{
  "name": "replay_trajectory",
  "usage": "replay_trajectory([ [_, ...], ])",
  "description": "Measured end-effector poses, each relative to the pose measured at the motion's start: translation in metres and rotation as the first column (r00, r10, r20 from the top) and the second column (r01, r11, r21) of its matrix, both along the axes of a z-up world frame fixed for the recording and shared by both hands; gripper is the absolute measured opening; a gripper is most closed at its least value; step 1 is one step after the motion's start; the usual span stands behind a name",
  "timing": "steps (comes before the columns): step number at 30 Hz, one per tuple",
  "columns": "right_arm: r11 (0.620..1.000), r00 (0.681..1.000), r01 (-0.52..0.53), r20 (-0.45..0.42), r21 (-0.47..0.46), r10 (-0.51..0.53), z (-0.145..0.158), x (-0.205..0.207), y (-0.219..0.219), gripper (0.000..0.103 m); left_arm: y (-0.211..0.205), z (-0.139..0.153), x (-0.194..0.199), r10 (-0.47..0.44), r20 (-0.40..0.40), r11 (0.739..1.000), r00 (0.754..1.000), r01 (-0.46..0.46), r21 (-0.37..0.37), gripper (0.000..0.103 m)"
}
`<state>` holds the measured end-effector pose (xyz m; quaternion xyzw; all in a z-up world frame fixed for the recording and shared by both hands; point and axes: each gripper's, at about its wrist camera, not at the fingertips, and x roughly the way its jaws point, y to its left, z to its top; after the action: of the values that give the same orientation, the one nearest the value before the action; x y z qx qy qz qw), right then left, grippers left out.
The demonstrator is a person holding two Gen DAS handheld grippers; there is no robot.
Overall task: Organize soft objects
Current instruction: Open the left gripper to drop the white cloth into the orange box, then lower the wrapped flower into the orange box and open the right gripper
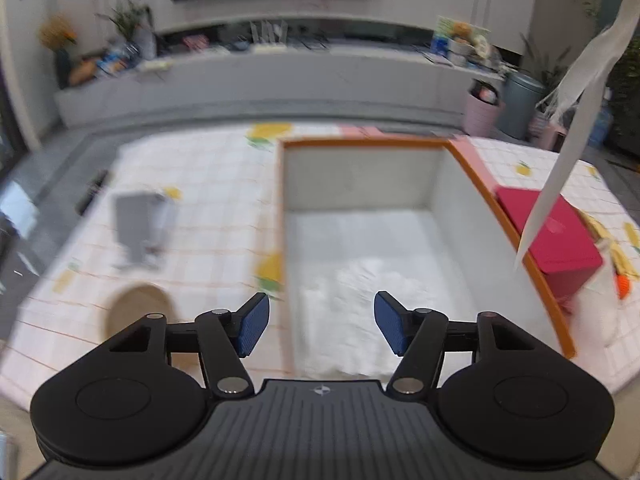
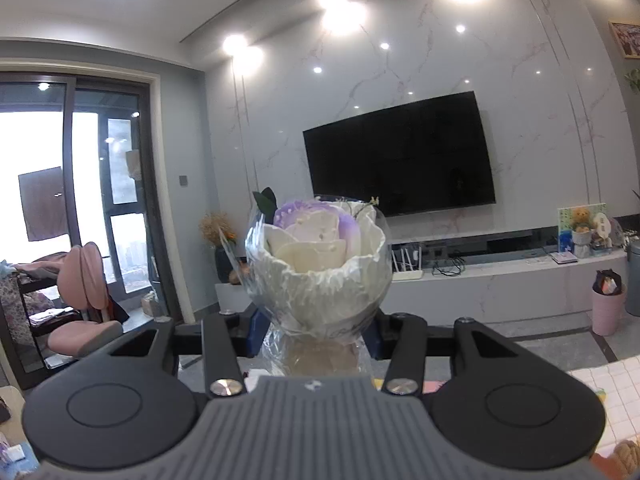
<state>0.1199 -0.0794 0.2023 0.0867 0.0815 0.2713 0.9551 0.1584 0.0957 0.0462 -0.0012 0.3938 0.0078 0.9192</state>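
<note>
In the left wrist view my left gripper (image 1: 322, 308) stands open above the near end of a white box with an orange rim (image 1: 360, 142). Nothing is between its blue pads (image 1: 254, 328). A white soft cloth (image 1: 372, 292) lies on the box floor below the jaws. In the right wrist view my right gripper (image 2: 316, 336) is shut on the wrapped stem of a white and purple flower (image 2: 316, 256) in clear plastic, held upright and high above the table. A white strip of wrapping (image 1: 576, 128) hangs down at the upper right of the left wrist view.
The box sits on a checked tablecloth (image 1: 200, 184). A red box (image 1: 552, 236) stands against its right side. A grey object (image 1: 138, 224) and a round wooden disc (image 1: 138, 312) lie to the left. Beyond are a TV (image 2: 400, 160), a low cabinet (image 2: 500, 280), a pink bin (image 2: 608, 308) and a pink chair (image 2: 84, 304).
</note>
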Motion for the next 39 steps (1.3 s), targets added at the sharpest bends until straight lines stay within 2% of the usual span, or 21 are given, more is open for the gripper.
replay_trajectory([
  [3, 1.000, 0.997, -0.026, -0.078, 0.001, 0.026, -0.009, 0.011, 0.009, 0.047, 0.013, 0.015, -0.006, 0.062, 0.057, 0.995, 0.996, -0.065, 0.070, 0.074],
  [6, 0.998, 0.971, -0.057, -0.231, 0.011, 0.058, -0.036, 0.032, 0.021, 0.047, 0.034, 0.026, -0.008, 0.101, 0.098, 0.990, 0.990, -0.110, 0.092, 0.075],
  [8, 0.998, 0.933, -0.053, -0.355, 0.031, 0.060, -0.061, 0.047, 0.031, 0.047, 0.047, 0.029, -0.008, 0.134, 0.106, 0.985, 0.985, -0.144, 0.097, 0.076],
  [10, 0.998, 0.876, -0.050, -0.478, 0.045, 0.065, -0.091, 0.061, 0.041, 0.047, 0.058, 0.028, -0.005, 0.164, 0.109, 0.979, 0.980, -0.176, 0.102, 0.076],
  [13, 0.999, 0.791, -0.049, -0.611, -0.001, 0.038, -0.132, 0.075, 0.058, 0.047, 0.068, 0.022, 0.002, 0.186, 0.080, 0.977, 0.979, -0.193, 0.085, 0.076],
  [15, 0.997, 0.752, -0.048, -0.659, -0.055, 0.000, -0.153, 0.080, 0.068, 0.047, 0.075, 0.017, 0.006, 0.194, 0.051, 0.979, 0.980, -0.196, 0.057, 0.076],
  [19, 0.976, 0.709, -0.080, -0.700, -0.204, -0.088, -0.183, 0.085, 0.084, 0.047, 0.080, 0.010, 0.005, 0.211, 0.039, 0.976, 0.977, -0.212, 0.049, 0.076],
  [23, 0.966, 0.656, -0.110, -0.748, -0.234, -0.106, -0.201, 0.088, 0.090, 0.047, 0.080, 0.012, -0.001, 0.199, 0.048, 0.978, 0.979, -0.201, 0.048, 0.076],
  [29, 0.941, 0.640, -0.154, -0.756, -0.300, -0.137, -0.205, 0.087, 0.100, 0.054, 0.092, 0.013, -0.002, 0.221, 0.038, 0.975, 0.975, -0.221, -0.002, 0.077],
  [31, 0.931, 0.651, -0.157, -0.743, -0.330, -0.153, -0.202, 0.087, 0.102, 0.062, 0.094, 0.014, -0.003, 0.225, 0.041, 0.974, 0.973, -0.225, -0.012, 0.077],
  [34, 0.921, 0.675, -0.158, -0.720, -0.355, -0.162, -0.196, 0.082, 0.099, 0.063, 0.097, 0.017, -0.006, 0.236, 0.046, 0.971, 0.971, -0.235, -0.031, 0.077],
  [39, 0.927, 0.706, -0.148, -0.693, -0.345, -0.145, -0.173, 0.074, 0.090, 0.066, 0.096, 0.027, -0.011, 0.244, 0.066, 0.969, 0.968, -0.241, -0.052, 0.077],
])
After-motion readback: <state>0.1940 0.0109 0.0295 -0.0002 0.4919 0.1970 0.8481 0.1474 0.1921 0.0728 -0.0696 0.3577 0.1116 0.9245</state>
